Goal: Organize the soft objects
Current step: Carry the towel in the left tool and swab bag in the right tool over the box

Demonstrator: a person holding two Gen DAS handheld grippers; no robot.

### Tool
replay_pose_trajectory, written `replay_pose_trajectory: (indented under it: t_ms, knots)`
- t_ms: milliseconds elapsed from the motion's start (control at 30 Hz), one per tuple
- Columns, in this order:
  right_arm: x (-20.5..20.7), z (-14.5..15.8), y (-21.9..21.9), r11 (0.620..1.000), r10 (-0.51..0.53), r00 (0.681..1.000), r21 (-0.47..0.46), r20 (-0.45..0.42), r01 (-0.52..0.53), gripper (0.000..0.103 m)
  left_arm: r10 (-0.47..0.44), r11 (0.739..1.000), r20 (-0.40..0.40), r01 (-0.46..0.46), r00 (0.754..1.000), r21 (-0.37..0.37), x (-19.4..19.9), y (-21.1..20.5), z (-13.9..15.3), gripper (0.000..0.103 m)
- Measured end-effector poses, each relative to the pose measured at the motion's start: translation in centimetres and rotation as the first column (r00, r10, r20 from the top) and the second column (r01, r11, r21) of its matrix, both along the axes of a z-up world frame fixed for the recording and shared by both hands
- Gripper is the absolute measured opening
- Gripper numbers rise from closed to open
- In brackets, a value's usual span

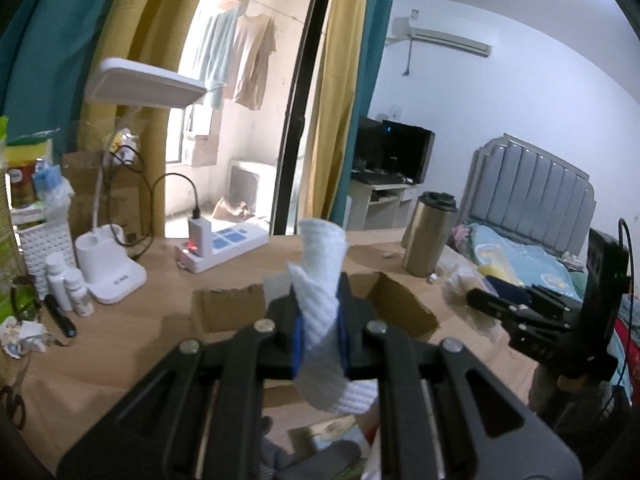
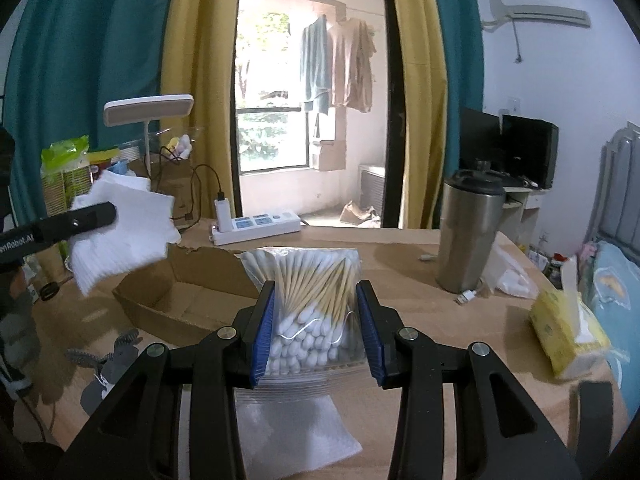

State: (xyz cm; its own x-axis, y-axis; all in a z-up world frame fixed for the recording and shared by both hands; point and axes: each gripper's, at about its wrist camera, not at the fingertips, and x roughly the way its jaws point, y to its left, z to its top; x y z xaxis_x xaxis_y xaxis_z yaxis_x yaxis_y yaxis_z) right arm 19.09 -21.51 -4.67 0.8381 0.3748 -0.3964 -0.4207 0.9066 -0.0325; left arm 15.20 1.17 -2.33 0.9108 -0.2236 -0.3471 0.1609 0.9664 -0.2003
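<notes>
My left gripper (image 1: 319,312) is shut on a white textured cloth (image 1: 322,280) and holds it in the air above the open cardboard box (image 1: 224,308). The same cloth (image 2: 124,236) and left gripper (image 2: 86,216) show at the left of the right wrist view, above the box (image 2: 180,300). My right gripper (image 2: 316,308) is shut on a clear zip bag of cotton swabs (image 2: 308,304) and holds it just right of the box. It also shows at the right of the left wrist view (image 1: 492,304). Another white cloth (image 2: 296,436) lies on the table under the bag.
On the wooden table (image 2: 400,264) stand a steel tumbler (image 2: 468,232), a white power strip (image 2: 256,226), a desk lamp (image 1: 112,272) and small white bottles (image 1: 68,284). A yellow tissue pack (image 2: 568,328) lies right. Grey socks (image 2: 108,356) lie front left. A bed (image 1: 532,216) is beyond.
</notes>
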Motion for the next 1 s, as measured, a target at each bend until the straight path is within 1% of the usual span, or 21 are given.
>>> replay_pose_trajectory:
  t_ms: [267,600,1000]
  knots:
    - [1.7,-0.2,1.6,0.999,0.050,0.999,0.012,-0.004,-0.050,0.042,-0.016,1.000,-0.032,0.016,0.999,-0.005,2.4,-1.3,-1.1,0.014]
    - [3.5,-0.5,2.7,0.996,0.087,0.996,0.021,-0.022,-0.086,0.042,-0.028,0.999,-0.080,0.026,0.996,-0.023,5.3,-2.5,-2.8,0.014]
    - [5.6,-2.0,4.3,0.991,0.134,0.988,0.015,-0.083,-0.133,0.042,-0.032,0.999,-0.166,0.025,0.986,-0.044,8.3,-3.2,-5.3,0.015]
